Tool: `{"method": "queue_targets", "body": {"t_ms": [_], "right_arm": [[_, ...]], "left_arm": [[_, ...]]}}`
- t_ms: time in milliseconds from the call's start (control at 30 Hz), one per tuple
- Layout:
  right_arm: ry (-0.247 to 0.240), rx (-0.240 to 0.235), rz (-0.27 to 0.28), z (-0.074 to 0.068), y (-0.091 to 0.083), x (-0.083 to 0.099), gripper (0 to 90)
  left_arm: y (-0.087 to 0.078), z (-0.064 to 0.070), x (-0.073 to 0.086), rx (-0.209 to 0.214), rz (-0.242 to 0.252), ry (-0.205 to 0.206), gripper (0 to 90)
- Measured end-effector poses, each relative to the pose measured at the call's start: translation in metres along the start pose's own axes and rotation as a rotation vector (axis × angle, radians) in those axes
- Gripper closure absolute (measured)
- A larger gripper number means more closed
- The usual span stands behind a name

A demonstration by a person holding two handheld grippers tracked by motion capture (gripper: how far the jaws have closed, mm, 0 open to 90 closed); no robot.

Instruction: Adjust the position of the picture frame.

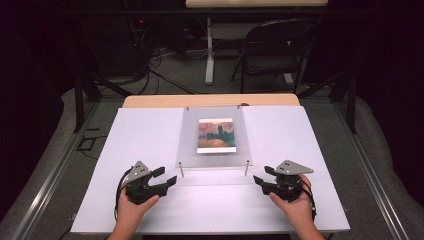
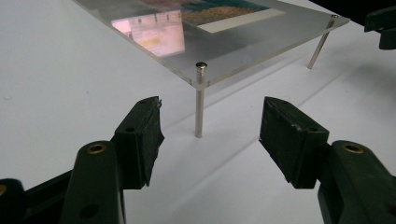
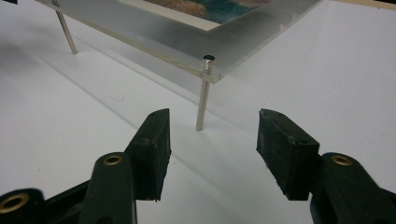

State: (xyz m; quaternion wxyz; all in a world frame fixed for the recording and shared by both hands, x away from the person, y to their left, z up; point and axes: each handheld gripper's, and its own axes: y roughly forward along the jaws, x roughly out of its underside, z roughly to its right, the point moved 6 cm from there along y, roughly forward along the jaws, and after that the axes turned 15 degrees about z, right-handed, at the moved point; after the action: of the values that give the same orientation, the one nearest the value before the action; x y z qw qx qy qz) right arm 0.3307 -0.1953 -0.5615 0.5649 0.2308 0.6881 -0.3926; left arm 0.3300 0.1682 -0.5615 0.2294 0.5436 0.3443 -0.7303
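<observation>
A clear acrylic plate (image 1: 213, 150) stands raised on thin metal legs in the middle of the white table, with a colourful picture card (image 1: 216, 135) lying on it. My left gripper (image 1: 167, 177) is open near the plate's front left leg (image 1: 181, 169); that leg (image 2: 200, 100) rises just beyond the gap between its jaws. My right gripper (image 1: 262, 175) is open near the front right leg (image 1: 246, 167); the same leg (image 3: 204, 93) stands just ahead of its jaws. Both grippers hold nothing. The plate (image 2: 243, 44) and its picture (image 3: 210, 8) reach toward the top edge.
A white sheet (image 1: 140, 145) covers the wooden table (image 1: 150, 101). Behind the table stand a dark folding chair (image 1: 275, 50) and a white table leg (image 1: 209, 55), with cables on the floor. The other gripper's black jaw (image 2: 380, 25) shows at the far right edge.
</observation>
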Motion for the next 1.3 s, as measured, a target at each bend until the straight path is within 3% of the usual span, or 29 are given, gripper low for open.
{"method": "queue_targets", "body": {"t_ms": [400, 500, 600, 833, 967, 1300], "right_arm": [[0.003, 0.009, 0.030, 0.007, -0.003, -0.005, 42.8], [0.002, 0.013, 0.036, 0.010, -0.004, -0.008, 43.7], [0.035, 0.002, 0.045, 0.011, -0.004, -0.012, 46.8], [0.042, -0.045, 0.005, 0.011, 0.002, -0.020, 42.3], [0.023, -0.029, -0.008, 0.016, 0.007, -0.021, 38.0], [0.010, -0.021, -0.016, 0.033, 0.017, -0.035, 36.3]], "left_arm": [[-0.005, -0.006, -0.007, 0.009, 0.044, -0.037, 41.0], [-0.006, -0.009, -0.010, -0.007, 0.054, -0.046, 40.7], [-0.007, -0.013, -0.015, -0.033, 0.064, -0.048, 40.3], [-0.004, -0.017, -0.030, -0.030, 0.080, -0.063, 36.4], [-0.001, -0.020, -0.039, -0.032, 0.080, -0.038, 35.1], [0.015, -0.038, -0.054, -0.044, 0.078, -0.065, 35.9]]}}
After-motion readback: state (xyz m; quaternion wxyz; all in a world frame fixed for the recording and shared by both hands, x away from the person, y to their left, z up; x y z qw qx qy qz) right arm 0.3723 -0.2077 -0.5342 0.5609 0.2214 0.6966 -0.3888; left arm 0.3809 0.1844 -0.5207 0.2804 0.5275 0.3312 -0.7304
